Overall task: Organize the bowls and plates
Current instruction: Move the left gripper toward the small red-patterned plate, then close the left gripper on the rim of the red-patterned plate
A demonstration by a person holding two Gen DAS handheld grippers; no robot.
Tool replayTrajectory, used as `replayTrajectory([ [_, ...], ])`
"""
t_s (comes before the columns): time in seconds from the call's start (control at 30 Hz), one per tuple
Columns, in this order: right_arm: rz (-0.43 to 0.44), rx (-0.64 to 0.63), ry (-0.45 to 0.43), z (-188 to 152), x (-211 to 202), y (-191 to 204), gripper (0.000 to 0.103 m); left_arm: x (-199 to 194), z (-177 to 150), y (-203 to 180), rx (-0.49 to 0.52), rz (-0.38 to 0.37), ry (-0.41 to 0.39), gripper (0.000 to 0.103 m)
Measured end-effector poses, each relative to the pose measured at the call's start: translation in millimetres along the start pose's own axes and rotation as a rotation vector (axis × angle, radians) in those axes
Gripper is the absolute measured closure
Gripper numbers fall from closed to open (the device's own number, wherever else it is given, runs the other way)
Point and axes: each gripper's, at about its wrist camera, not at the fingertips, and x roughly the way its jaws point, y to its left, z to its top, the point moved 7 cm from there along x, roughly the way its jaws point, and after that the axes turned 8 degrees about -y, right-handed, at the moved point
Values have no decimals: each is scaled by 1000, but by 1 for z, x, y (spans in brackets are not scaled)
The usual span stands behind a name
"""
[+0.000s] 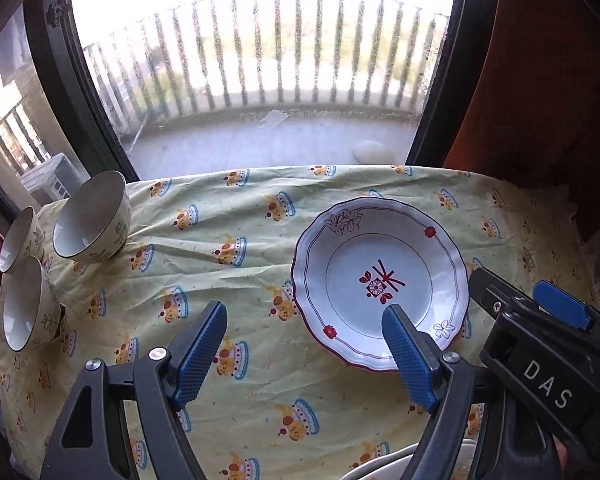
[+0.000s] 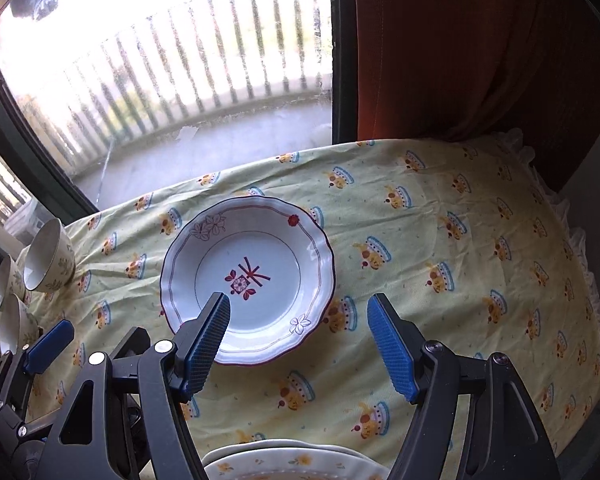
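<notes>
While both my grippers [image 1: 304, 354] [image 2: 298, 346] gape empty, the glossy scalloped plate [image 1: 380, 276] lies face-up on the bench's crinkled cloth [image 1: 228, 216].

Both cameras look steeply down along their tools from close above the desk's near edge, facing the window [image 1: 260, 80] at the far edge. The left view sits nearer the left edge, the right view further right. Both share the plate [image 1: 380, 280] [image 2: 248, 276] and bowls [image 1: 92, 220] [image 2: 50, 256].
</notes>
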Motion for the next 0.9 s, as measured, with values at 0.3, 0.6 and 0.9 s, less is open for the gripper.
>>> replayTrajectory([
  [0.3,33,-24,17,20,63,0,29,62,8,-6,-35,35,37,23],
  [0.6,26,-20,83,9,112,-6,29,103,-5,-12,-37,47,96,26],
  [0.9,57,41,121,1,131,-5,30,114,-8,-15,-26,26,118,41],
])
